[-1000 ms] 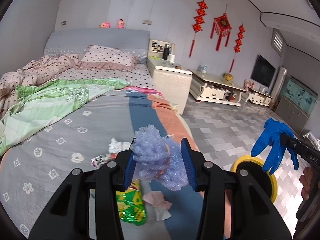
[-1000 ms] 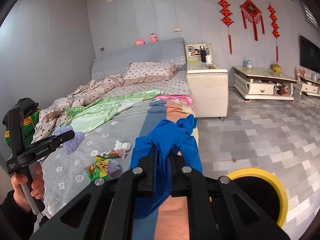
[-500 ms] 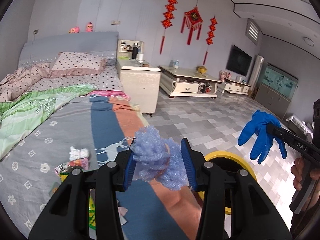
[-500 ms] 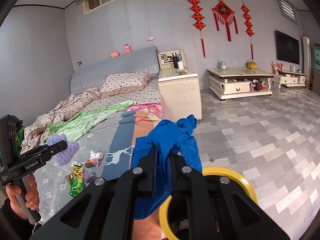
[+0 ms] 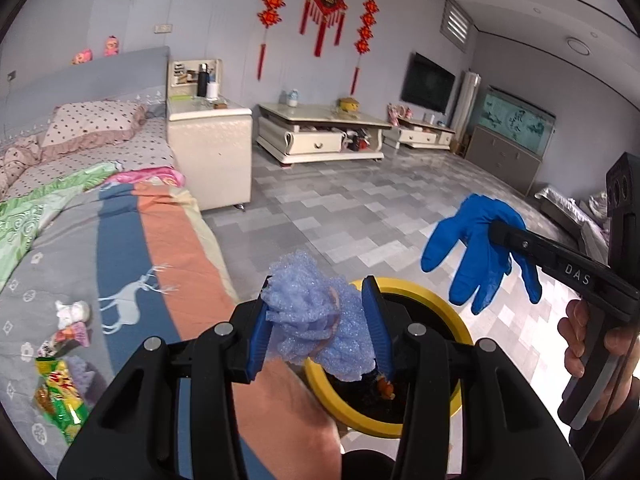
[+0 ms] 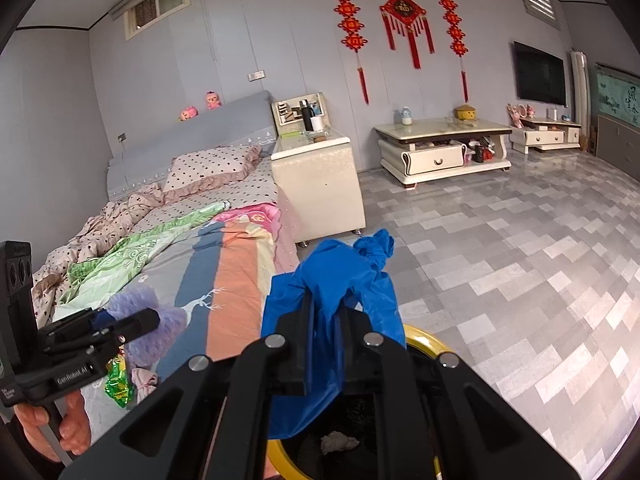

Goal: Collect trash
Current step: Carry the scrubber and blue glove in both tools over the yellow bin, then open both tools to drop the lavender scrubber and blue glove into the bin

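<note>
Our left tongs (image 5: pixel 320 320) clench purple foam netting (image 5: pixel 316 320) over the yellow bin's rim (image 5: pixel 424 292); our right tongs (image 6: pixel 326 312) pinch a blue glove (image 6: pixel 340 280) above that bin. Bed edge (image 5: pixel 192 280) beside it; beyond, open tiled floor (image 5: pixel 340 208).

Two markings can be read, both on the handheld grippers. At the right edge of the left wrist view, white letters "DAS" stand on the black finger of the right gripper (image 5: pixel 498 236). At the lower left of the right wrist view, white lettering on the black body of the left gripper (image 6: pixel 132 326) reads roughly "GenRobot.AI". The gold character on the red hanging ornament (image 6: pixel 401 8) at upper centre is too small to read.
</note>
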Motion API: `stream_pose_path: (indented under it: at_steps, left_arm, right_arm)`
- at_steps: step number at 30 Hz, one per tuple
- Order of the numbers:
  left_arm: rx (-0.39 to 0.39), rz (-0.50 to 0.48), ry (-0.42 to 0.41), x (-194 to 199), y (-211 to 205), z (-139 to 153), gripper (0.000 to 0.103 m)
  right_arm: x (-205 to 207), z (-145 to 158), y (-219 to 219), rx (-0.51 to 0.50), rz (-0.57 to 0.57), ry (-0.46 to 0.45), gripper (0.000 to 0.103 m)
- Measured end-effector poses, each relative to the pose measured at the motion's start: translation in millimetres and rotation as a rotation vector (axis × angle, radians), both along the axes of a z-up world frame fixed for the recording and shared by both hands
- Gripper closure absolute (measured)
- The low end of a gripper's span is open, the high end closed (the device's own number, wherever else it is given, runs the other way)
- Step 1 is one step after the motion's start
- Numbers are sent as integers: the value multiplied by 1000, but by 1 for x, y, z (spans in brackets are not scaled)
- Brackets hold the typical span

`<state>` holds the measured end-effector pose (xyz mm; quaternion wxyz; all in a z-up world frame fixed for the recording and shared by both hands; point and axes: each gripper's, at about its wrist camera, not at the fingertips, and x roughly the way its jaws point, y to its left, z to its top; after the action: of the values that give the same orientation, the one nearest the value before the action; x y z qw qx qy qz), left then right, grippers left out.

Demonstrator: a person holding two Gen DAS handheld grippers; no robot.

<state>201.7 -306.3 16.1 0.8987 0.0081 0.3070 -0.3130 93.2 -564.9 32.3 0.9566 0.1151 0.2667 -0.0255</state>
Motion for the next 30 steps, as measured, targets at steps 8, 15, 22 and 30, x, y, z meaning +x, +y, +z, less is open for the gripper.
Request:
stream_pose_path:
  at_steps: [8,15,22,30]
  left_arm:
    - [22,-52,82,15,-43,-44,62]
    - [38,-73,131,28,-59,-76,62]
    - [54,-98,178,34,-72,-106,61]
    - [45,-108,208,37,-76,-117,54]
  right_arm:
    - [14,-30,-23,35,-34,57,96]
    - [27,-56,-38,64,-54,110,96]
    - [34,-79,-48,80,-99,172,95]
    - [30,-88,-55,61,-140,206,94]
